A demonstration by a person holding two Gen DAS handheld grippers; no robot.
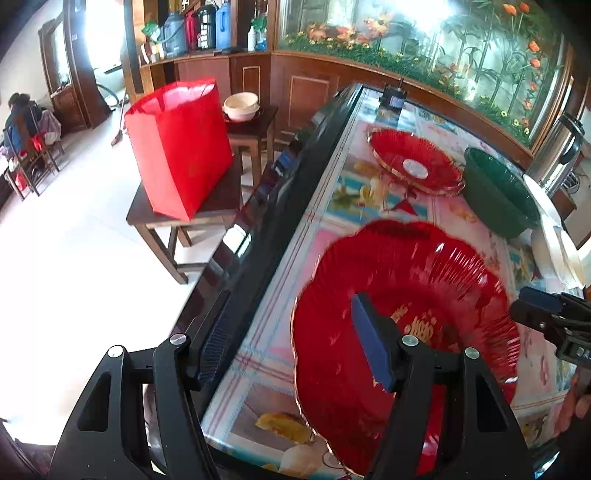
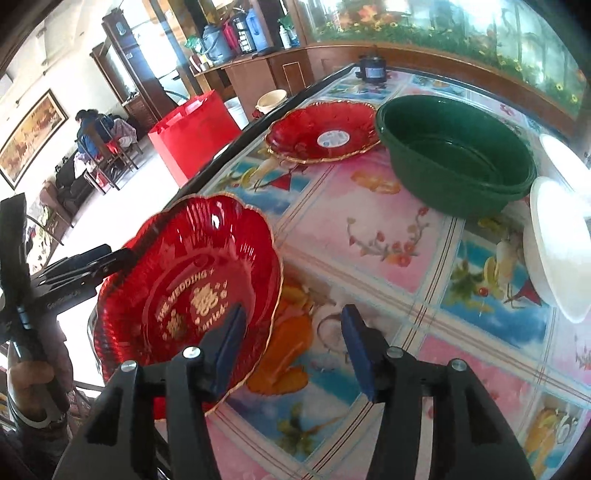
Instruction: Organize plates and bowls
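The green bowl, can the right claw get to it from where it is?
Probably yes. The right claw is open and holds nothing, and between it and the green bowl there is only bare tablecloth. The white bowl sits off to the side, not in the way.

Both wrist cameras are looking steeply down from close above, from opposite sides, sharing the red scalloped glass plate (image 1: 424, 295) (image 2: 207, 266) and the floral-clothed table (image 1: 325, 221) (image 2: 369, 229).

Bright daylight blown out at the doorway (image 1: 98, 33), glare on floor (image 1: 74, 258), nearest red plate (image 1: 406, 295) motion-blurred, fisheye-curved edges
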